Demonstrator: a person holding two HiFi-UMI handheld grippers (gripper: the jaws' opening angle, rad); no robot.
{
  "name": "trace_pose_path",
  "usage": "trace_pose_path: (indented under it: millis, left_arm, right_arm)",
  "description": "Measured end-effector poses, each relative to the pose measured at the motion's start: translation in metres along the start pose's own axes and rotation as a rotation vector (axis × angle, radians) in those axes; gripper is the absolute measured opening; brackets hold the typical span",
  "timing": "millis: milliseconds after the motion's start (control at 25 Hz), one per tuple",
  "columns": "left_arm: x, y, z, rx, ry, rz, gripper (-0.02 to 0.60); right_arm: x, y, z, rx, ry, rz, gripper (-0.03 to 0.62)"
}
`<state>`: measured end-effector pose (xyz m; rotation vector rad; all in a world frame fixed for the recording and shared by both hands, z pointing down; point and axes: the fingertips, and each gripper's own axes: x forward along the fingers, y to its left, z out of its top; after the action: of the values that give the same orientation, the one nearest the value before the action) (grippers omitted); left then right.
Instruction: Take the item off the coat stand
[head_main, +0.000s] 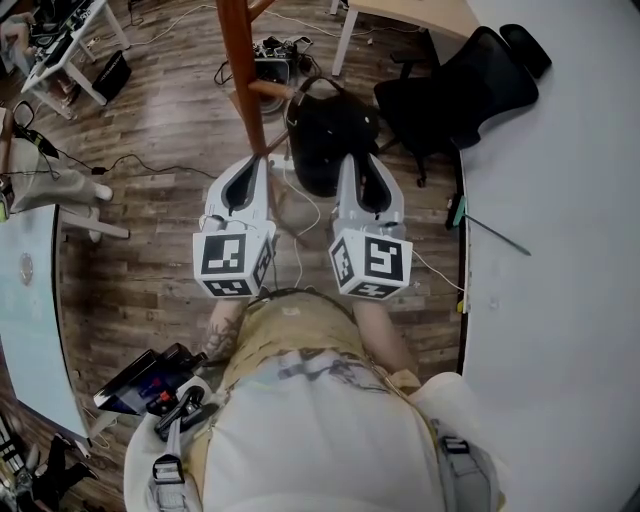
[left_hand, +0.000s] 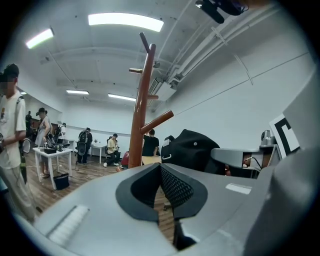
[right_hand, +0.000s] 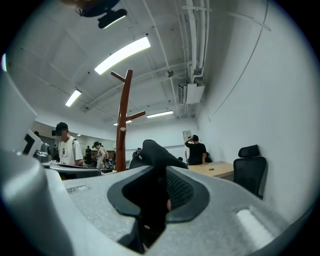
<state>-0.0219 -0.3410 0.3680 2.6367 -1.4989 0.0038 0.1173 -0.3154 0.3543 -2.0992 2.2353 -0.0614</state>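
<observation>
In the head view a black cap (head_main: 325, 140) hangs in front of me, just off the brown wooden coat stand (head_main: 240, 70). My right gripper (head_main: 355, 168) is shut on the cap's edge; in the right gripper view the black cloth (right_hand: 155, 152) fills the gap between the jaws (right_hand: 159, 192). My left gripper (head_main: 258, 168) sits beside it, close to the stand's pole, shut with nothing in it (left_hand: 161, 175). The left gripper view shows the cap (left_hand: 192, 150) to the right of the stand (left_hand: 140, 110), free of the pegs.
A black office chair (head_main: 470, 90) stands at the right by a white table (head_main: 560, 250). A wooden desk (head_main: 420, 15) is beyond it. Cables lie on the wood floor (head_main: 150, 160). Several people stand farther back in the room (left_hand: 10, 130).
</observation>
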Motion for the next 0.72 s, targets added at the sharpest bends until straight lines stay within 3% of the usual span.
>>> trace_pose_path:
  millis: [720]
  left_arm:
    - [0.0006, -0.003, 0.0051, -0.003, 0.003, -0.008, 0.002]
  right_arm:
    - [-0.0022, 0.0082, -0.0002, -0.033, 0.009, 0.014, 0.068]
